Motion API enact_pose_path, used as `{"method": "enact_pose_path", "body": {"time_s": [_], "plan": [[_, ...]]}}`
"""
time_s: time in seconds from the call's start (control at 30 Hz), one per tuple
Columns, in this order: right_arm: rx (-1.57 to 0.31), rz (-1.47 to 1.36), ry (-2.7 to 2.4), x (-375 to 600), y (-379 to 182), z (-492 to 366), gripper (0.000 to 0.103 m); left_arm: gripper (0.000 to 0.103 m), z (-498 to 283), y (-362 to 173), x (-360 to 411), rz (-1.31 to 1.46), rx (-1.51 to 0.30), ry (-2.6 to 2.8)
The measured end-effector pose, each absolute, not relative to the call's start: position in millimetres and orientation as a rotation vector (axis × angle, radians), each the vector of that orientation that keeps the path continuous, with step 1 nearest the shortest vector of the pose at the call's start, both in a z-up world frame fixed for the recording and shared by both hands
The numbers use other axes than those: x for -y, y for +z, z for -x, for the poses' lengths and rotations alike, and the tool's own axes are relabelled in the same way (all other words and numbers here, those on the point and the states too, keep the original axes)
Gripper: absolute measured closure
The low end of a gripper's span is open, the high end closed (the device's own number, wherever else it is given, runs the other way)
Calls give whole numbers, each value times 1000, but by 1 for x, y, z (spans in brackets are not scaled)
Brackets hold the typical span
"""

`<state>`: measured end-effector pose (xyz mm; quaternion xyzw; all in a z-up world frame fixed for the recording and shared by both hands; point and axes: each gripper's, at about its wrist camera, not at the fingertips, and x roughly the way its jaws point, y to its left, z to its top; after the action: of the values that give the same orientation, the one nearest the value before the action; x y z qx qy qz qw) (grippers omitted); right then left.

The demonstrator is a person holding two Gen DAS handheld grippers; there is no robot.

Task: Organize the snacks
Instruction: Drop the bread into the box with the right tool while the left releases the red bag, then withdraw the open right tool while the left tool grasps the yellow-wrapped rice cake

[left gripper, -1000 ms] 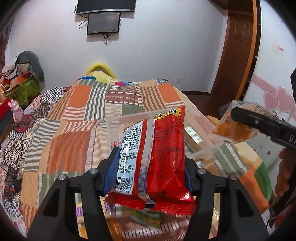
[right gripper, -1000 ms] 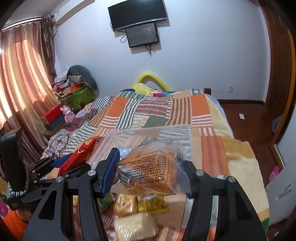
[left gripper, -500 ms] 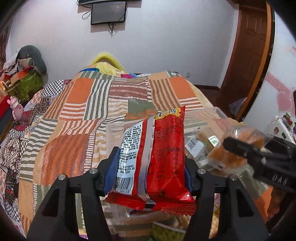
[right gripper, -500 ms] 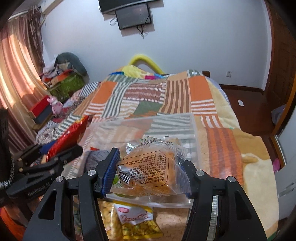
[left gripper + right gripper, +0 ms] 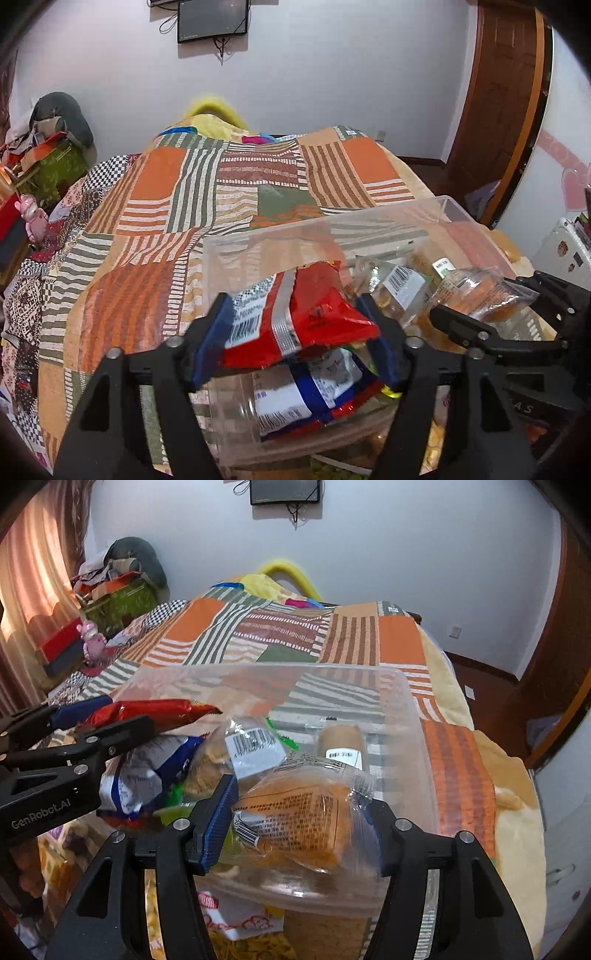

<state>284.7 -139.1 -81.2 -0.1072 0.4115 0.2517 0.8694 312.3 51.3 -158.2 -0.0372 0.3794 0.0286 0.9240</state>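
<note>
Both grippers hang over the clear bin on the quilt: the left gripper pinches a red packet, the right gripper a wrapped cake (likely for dropping among packets already inside).

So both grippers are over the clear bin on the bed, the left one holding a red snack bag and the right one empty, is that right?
Not quite: the right gripper is not empty. The right wrist view shows it shut on a clear-wrapped orange cake. The rest holds: left gripper grips the red snack bag over the clear bin.
</note>
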Motion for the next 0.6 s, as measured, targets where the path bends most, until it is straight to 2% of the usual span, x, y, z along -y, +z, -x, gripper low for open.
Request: {"method": "enact_pose_path", "body": {"time_s": [0.07,0.13,0.23,0.33,0.6], "plan": [[-872,215,531,142,-81,-286,43,21,-306,-155,-50,83,-773,46],[-888,186,542,149,-78,-285,43,16,-298,-149,-50,89,-765,30],[-885,162,543,152,-71,-285,38,16,-285,-139,-50,92,-747,15],[-843,161,539,159,-58,-278,27,15,-269,-127,-51,86,-724,7],[-771,125,572,178,-23,-249,24,11,-219,-102,-74,109,-691,9]]}}
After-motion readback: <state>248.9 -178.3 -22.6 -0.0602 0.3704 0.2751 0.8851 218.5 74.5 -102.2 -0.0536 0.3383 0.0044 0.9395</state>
